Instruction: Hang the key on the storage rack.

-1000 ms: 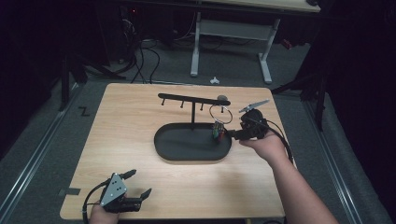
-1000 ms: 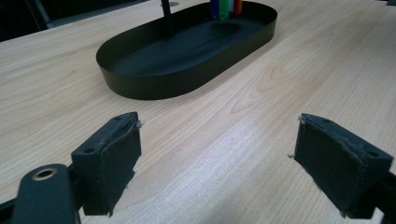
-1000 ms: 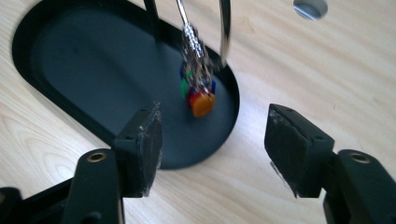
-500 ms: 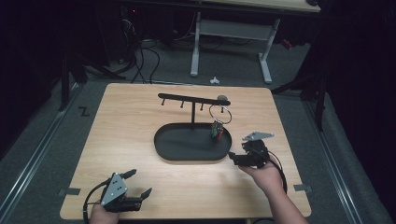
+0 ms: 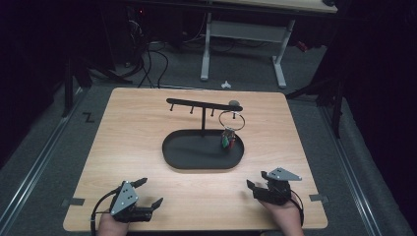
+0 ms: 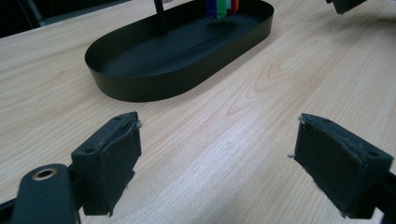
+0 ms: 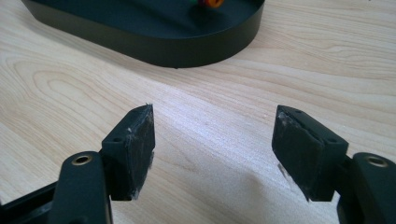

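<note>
The key ring [image 5: 230, 119] hangs from the peg at the 3 o'clock end of the black stand's bar [image 5: 199, 103], and its coloured tags [image 5: 226, 139] dangle just above the oval tray [image 5: 173, 153]. The hanging looks done, so the step in hand is parking both tools. The right gripper [image 5: 257, 180] sits low at the table's [image 5: 137, 123] 5 o'clock corner, its fingers [image 7: 134, 149] spread with bare wood between them, having just been opening. The left gripper [image 5: 149, 192] rests at 7 o'clock, fingers [image 6: 112, 161] likewise spread and empty. Each should settle flat, well apart from the tray, so nothing jogs the stand.
</note>
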Demonstrator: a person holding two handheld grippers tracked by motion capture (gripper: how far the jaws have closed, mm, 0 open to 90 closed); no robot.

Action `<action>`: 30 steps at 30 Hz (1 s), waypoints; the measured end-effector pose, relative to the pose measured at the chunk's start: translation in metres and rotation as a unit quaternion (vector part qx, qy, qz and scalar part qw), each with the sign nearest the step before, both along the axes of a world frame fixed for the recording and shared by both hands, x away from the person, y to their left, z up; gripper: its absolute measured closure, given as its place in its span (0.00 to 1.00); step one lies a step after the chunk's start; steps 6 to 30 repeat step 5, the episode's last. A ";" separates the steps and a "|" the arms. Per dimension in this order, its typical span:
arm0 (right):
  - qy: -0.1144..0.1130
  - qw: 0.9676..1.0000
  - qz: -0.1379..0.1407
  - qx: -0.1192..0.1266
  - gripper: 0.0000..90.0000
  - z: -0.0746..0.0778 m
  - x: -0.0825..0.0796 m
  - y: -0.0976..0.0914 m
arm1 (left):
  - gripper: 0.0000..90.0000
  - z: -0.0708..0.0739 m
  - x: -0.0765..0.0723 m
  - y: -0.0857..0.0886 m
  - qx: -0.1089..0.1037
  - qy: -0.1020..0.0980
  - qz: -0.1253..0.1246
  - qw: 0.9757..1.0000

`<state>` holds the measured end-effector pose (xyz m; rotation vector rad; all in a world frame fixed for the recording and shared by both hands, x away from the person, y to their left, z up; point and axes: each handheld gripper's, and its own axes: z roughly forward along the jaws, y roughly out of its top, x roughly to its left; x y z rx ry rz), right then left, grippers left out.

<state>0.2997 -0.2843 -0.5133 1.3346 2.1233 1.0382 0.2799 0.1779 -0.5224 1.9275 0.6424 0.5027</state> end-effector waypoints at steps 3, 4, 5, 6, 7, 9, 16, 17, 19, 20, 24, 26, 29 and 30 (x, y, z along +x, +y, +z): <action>0.000 1.000 -0.004 -0.003 0.33 -0.002 0.002 -0.001 | 0.17 0.000 0.000 0.001 0.003 0.000 0.001 1.000; 0.002 1.000 -0.007 0.000 0.31 -0.002 0.001 -0.001 | 0.17 0.000 0.000 0.002 0.002 0.000 0.001 1.000; 0.002 1.000 -0.007 0.000 0.31 -0.002 0.001 -0.001 | 0.17 0.000 0.000 0.002 0.002 0.000 0.001 1.000; 0.002 1.000 -0.007 0.000 0.31 -0.002 0.001 -0.001 | 0.17 0.000 0.000 0.002 0.002 0.000 0.001 1.000; 0.002 1.000 -0.007 0.000 0.31 -0.002 0.001 -0.001 | 0.17 0.000 0.000 0.002 0.002 0.000 0.001 1.000; 0.002 1.000 -0.007 0.000 0.31 -0.002 0.001 -0.001 | 0.17 0.000 0.000 0.002 0.002 0.000 0.001 1.000; 0.002 1.000 -0.007 0.000 0.31 -0.002 0.001 -0.001 | 0.17 0.000 0.000 0.002 0.002 0.000 0.001 1.000; 0.002 1.000 -0.007 0.000 0.31 -0.002 0.001 -0.001 | 0.17 0.000 0.000 0.002 0.002 0.000 0.001 1.000; 0.002 1.000 -0.007 0.000 0.31 -0.002 0.001 -0.001 | 0.17 0.000 0.000 0.002 0.002 0.000 0.001 1.000; 0.002 1.000 -0.007 0.000 0.31 -0.002 0.001 -0.001 | 0.17 0.000 0.000 0.002 0.002 0.000 0.001 1.000; 0.002 1.000 -0.007 0.000 0.31 -0.002 0.001 -0.001 | 0.17 0.000 0.000 0.002 0.002 0.000 0.001 1.000; 0.002 1.000 -0.007 0.000 0.31 -0.002 0.001 -0.001 | 0.17 0.000 0.000 0.002 0.002 0.000 0.001 1.000; 0.002 1.000 -0.007 0.000 0.31 -0.002 0.001 -0.001 | 0.17 0.000 0.000 0.002 0.002 0.000 0.001 1.000; 0.002 1.000 -0.007 0.000 0.31 -0.002 0.001 -0.001 | 0.17 0.000 0.000 0.002 0.002 0.000 0.001 1.000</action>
